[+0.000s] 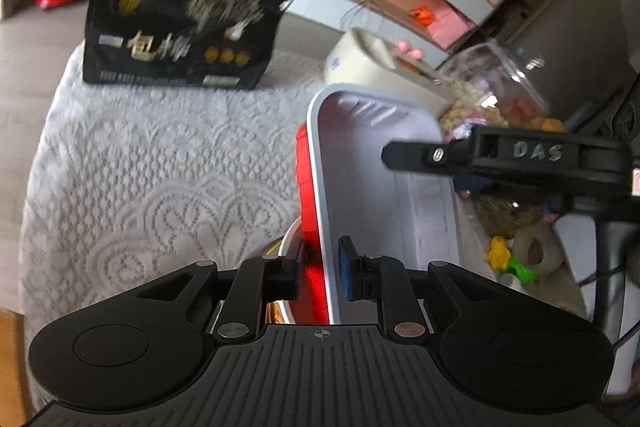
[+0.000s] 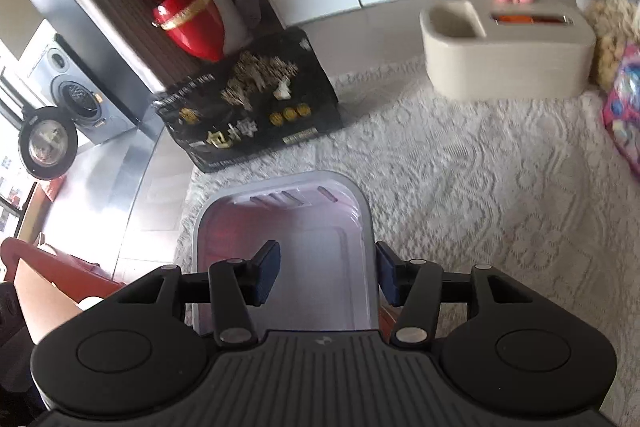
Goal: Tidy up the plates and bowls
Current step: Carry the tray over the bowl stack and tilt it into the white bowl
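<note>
A rectangular bin with red outside, white inside and a grey rim (image 1: 384,183) is held up over the lace-covered table. My left gripper (image 1: 320,269) is shut on its left wall, one finger outside, one inside. A round bowl or plate with a white rim (image 1: 286,247) shows just beneath it. My right gripper (image 2: 326,277) straddles the bin's right rim (image 2: 370,227) with a wide gap, open; its tip also shows in the left wrist view (image 1: 390,155).
A black printed box (image 1: 180,35) stands at the table's far side, also in the right wrist view (image 2: 252,111). A cream holder (image 2: 508,47) sits far right. A red vase (image 2: 188,19) stands behind. Snack bags (image 1: 492,95) lie at right.
</note>
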Demonstrator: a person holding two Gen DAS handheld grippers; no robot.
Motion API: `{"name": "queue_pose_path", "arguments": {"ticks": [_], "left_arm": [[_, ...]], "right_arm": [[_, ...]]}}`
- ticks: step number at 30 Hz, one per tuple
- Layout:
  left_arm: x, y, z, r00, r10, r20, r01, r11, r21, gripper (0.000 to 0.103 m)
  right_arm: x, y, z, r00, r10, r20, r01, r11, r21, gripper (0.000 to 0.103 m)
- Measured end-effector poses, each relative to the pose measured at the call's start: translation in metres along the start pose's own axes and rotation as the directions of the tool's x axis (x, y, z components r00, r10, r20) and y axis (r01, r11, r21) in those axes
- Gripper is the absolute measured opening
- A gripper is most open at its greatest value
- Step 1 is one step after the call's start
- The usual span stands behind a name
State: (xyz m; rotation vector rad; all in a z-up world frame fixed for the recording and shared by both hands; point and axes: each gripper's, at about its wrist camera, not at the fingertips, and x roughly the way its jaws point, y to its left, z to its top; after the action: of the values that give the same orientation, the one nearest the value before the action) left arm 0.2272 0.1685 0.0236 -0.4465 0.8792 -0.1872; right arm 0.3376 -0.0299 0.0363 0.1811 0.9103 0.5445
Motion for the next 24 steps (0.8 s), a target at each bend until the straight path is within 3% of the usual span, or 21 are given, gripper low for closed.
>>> {"name": "queue_pose_path", "arguments": {"ticks": [5, 10, 14, 19, 24], "left_arm": [[-0.033, -0.027, -0.007, 1.000, 0.019, -0.002, -0.019, 0.984, 0.177, 0.019], [-0.038, -0.029, -0.025, 0.997, 0.076, -0.009, -0.072, 0.976, 0.207, 0.019], [-0.031, -0.019, -0.038, 0.991, 0.124, -0.057, -0.112, 0.977, 0.183, 0.019], [-0.037, -0.015, -0.045, 0.982, 0.190, -0.022, -0.184, 0.969, 0.166, 0.019], [-0.042, -0.024, -0.045, 0.975, 0.220, -0.015, -0.213, 0.960, 0.181, 0.019]], "right_arm": [[-0.043, 0.004, -0.019, 0.994, 0.090, 0.068, -0.084, 0.993, -0.087, 0.053], [-0.039, 0.000, -0.049, 1.000, 0.018, 0.023, -0.015, 0.990, -0.139, 0.053], [-0.033, -0.005, -0.058, 0.999, -0.033, 0.039, 0.038, 0.992, -0.123, 0.053], [-0.035, 0.000, -0.079, 0.970, -0.204, 0.135, 0.232, 0.943, -0.239, 0.053], [-0.016, -0.015, -0.095, 0.977, -0.214, 0.018, 0.213, 0.952, -0.220, 0.053]]}}
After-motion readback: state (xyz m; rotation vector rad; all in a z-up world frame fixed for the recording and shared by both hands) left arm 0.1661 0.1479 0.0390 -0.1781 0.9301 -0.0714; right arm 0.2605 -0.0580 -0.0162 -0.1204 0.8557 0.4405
